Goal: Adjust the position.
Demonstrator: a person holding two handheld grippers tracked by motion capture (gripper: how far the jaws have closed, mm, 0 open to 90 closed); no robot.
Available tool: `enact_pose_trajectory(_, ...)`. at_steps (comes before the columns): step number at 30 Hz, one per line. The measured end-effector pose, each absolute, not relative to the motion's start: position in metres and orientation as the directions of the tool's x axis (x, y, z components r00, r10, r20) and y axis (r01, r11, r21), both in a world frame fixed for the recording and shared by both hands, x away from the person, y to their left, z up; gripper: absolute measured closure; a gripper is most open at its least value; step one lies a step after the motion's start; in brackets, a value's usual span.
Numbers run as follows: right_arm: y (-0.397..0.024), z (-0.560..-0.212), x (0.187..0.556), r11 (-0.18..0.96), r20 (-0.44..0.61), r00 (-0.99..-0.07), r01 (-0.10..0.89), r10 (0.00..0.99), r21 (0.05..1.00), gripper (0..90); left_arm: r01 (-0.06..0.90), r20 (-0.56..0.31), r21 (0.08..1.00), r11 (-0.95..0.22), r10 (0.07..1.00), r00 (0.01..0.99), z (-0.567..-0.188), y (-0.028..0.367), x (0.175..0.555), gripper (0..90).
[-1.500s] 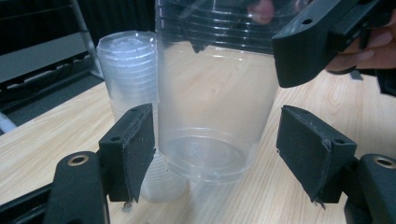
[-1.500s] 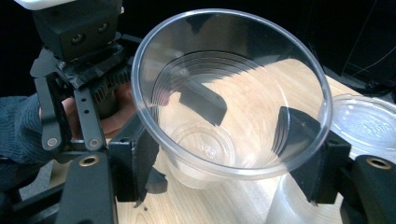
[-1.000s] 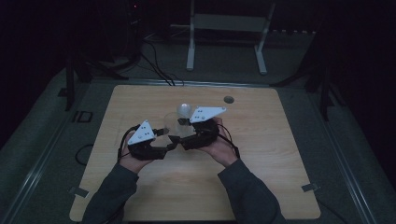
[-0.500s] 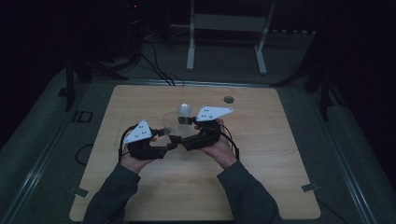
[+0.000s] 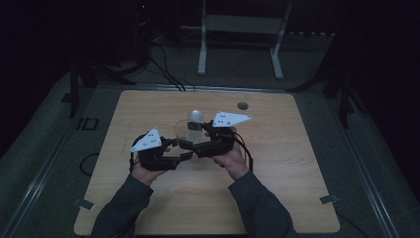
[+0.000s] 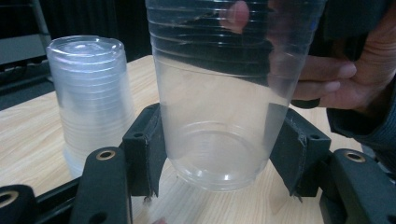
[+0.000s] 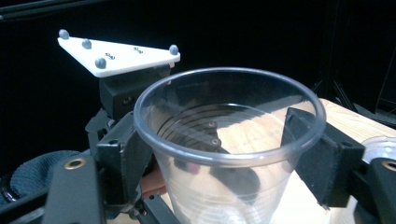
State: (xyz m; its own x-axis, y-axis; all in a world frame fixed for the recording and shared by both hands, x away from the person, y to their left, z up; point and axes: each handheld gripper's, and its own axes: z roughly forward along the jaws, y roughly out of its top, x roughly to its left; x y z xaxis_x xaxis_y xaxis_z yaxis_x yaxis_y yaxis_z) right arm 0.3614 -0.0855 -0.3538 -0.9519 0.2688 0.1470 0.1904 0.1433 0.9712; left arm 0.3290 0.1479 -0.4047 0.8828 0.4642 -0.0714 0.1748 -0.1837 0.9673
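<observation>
You held the clear plastic cup (image 6: 219, 116) upright just in front of you, above the near middle of the wooden table (image 5: 277, 198), with a gripper at each side of it. Your left gripper (image 6: 219, 163) was closed on the lower part of the cup, its two black pads pressing the wall close to the base, so the cup could not tip or turn. I think this low grip was chosen to leave the rim free for the other tool.

Your right gripper (image 7: 224, 154) stood higher, with the rim of the cup between its jaws. These jaws had just been closing a little, but they were about half open, and the right pad seemed to stand slightly off the wall, so I judged that this gripper was not truly gripping.

Farther away, to the left of the cup in the left gripper view, the stack of upturned plastic cups (image 6: 91, 98) stood on the table, near enough for taking or returning one cup.
</observation>
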Motion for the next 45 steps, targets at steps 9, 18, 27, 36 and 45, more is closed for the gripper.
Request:
enact_pose_trajectory(9, -0.086, -0.353, 0.361, 0.140, 0.140, -0.952, 0.183, 0.271, 0.973, 27.5, 0.182, -0.090, 0.970, -0.164, 0.450, 0.888, -0.406, 0.148, 0.330, 40.5)
enact_pose_trajectory(18, -0.087, -0.352, 0.360, 0.150, 0.116, -0.952, 0.163, 0.282, 0.975, 28.5, 0.191, -0.087, 0.965, -0.178, 0.472, 0.877, -0.406, 0.147, 0.330, 29.9)
enact_pose_trajectory(27, -0.091, -0.351, 0.359, 0.162, 0.094, -0.947, 0.150, 0.307, 0.975, 28.5, 0.188, -0.084, 0.967, -0.170, 0.484, 0.871, -0.405, 0.151, 0.329, 27.0)
enact_pose_trajectory(36, -0.095, -0.352, 0.360, 0.167, 0.085, -0.942, 0.145, 0.324, 0.975, 28.6, 0.180, -0.079, 0.970, -0.161, 0.492, 0.867, -0.403, 0.156, 0.329, 27.0)
enact_pose_trajectory(45, -0.101, -0.352, 0.359, 0.179, 0.063, -0.936, 0.132, 0.347, 0.975, 28.6, 0.182, -0.084, 0.972, -0.149, 0.503, 0.860, -0.402, 0.161, 0.328, 27.1)
